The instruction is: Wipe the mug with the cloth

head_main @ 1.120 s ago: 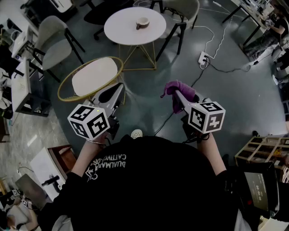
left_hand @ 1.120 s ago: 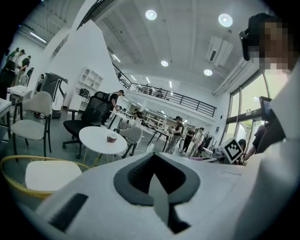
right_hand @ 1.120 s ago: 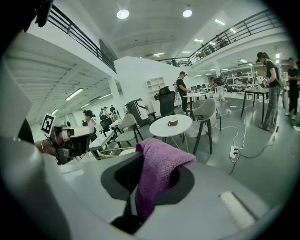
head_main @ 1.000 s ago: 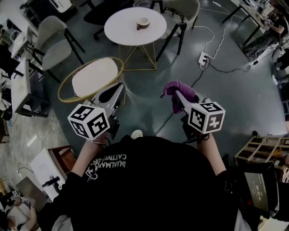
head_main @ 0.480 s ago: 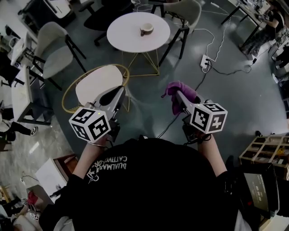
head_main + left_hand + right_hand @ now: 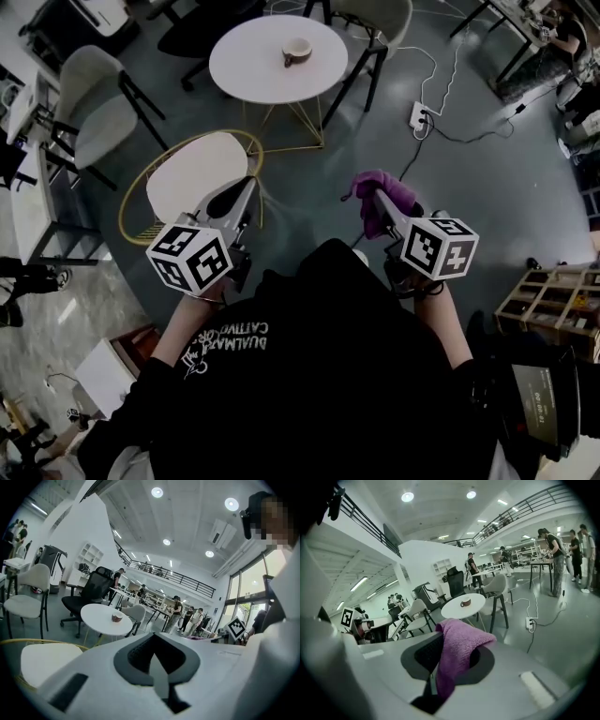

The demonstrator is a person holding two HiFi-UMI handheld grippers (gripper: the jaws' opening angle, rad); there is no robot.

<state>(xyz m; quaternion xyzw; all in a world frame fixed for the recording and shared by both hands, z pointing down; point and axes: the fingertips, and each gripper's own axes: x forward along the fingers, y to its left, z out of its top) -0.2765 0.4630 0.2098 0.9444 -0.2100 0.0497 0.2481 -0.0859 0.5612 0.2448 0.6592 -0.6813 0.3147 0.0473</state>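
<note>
Pinching cloth [image 6: 382, 190] in right gripper [image 6: 374, 201], right of centre. Holding left gripper [image 6: 245, 185] closed, empty, left of centre. Facing mug [image 6: 297, 50] on table [image 6: 251, 67], top centre.

Purple cloth [image 6: 388, 191] in right gripper [image 6: 373, 202]

The mug [image 6: 297, 49] on the round white desk [image 6: 253, 75] is too small to show what is inside it. Nearer than the desk, the lower end of the purple cloth [image 6: 459, 644] vanishes between the clamped jaws of the right tongs [image 6: 435, 677]. The left tongs [image 6: 246, 187] cover part of the gold-rimmed seat [image 6: 183, 173]. A chair [image 6: 380, 17] beyond the desk is cut off by the top edge. People [image 6: 556, 559] far behind the desk are too small to make out.
</note>
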